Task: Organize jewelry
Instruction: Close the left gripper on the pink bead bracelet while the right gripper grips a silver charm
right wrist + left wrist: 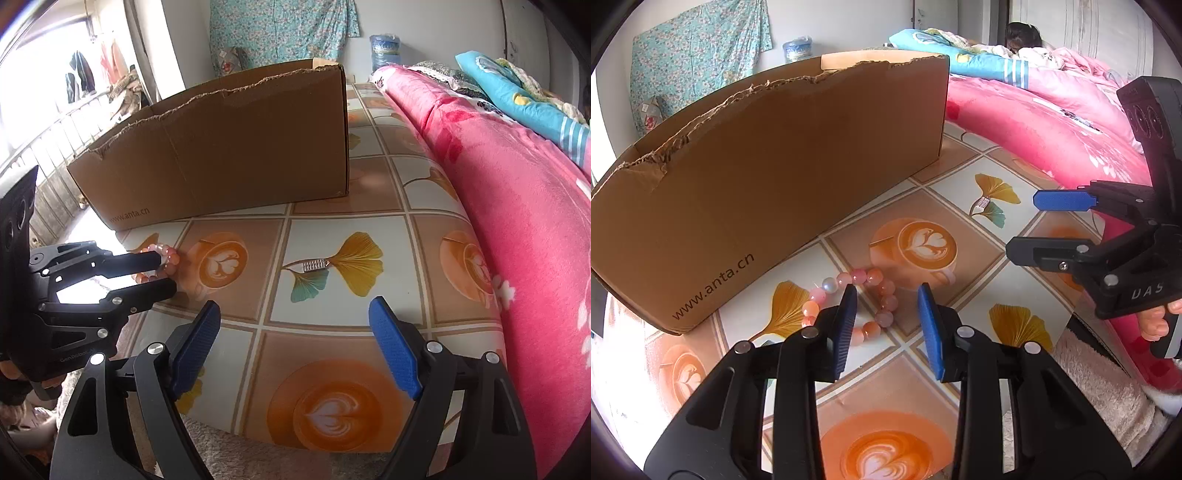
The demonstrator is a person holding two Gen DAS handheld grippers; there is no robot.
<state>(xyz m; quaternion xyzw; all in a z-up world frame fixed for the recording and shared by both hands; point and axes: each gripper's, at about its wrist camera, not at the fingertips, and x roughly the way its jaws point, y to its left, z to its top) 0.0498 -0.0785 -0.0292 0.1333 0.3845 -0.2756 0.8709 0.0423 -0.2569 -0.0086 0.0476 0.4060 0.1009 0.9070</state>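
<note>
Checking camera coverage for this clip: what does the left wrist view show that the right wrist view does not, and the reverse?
Only the left wrist view: nearly the whole pink bead bracelet lying on the tablecloth, the left claw straddling its right side, and a person's head beyond the bedding. Only the right wrist view: clothes hanging by the bright window, and a railing. Both show the torn cardboard box, the small silver clip on a ginkgo leaf print, the pink quilt, and the open right claw.

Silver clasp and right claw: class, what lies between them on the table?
Nothing: in the right wrist view only bare patterned tablecloth lies between the clasp and the right claw.
</note>
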